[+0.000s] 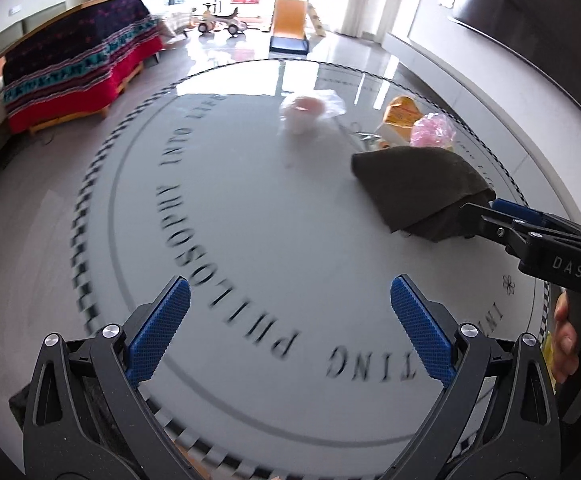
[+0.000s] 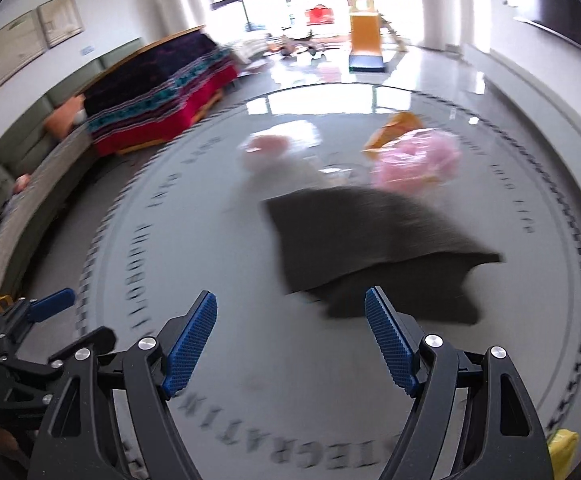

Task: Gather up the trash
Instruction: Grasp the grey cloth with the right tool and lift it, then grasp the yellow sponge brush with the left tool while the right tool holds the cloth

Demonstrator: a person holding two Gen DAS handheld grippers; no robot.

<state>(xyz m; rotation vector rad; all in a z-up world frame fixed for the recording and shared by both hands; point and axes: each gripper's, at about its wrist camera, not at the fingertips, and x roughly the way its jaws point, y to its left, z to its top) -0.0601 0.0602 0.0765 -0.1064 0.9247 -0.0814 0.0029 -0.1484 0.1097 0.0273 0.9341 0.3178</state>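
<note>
Both the left gripper (image 1: 290, 328) and the right gripper (image 2: 290, 344) are spread wide with nothing in them, so reach slowly over the dark cloth (image 2: 370, 248) (it's blurry) to the pink bag (image 2: 418, 160) far across the round table (image 1: 250, 220).

Black hand-held gripper (image 1: 290, 320), blue ribbed pads (image 1: 158, 330), silver screws.

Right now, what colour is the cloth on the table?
Dark olive-brown cloth, clearest in the left wrist view.
</note>
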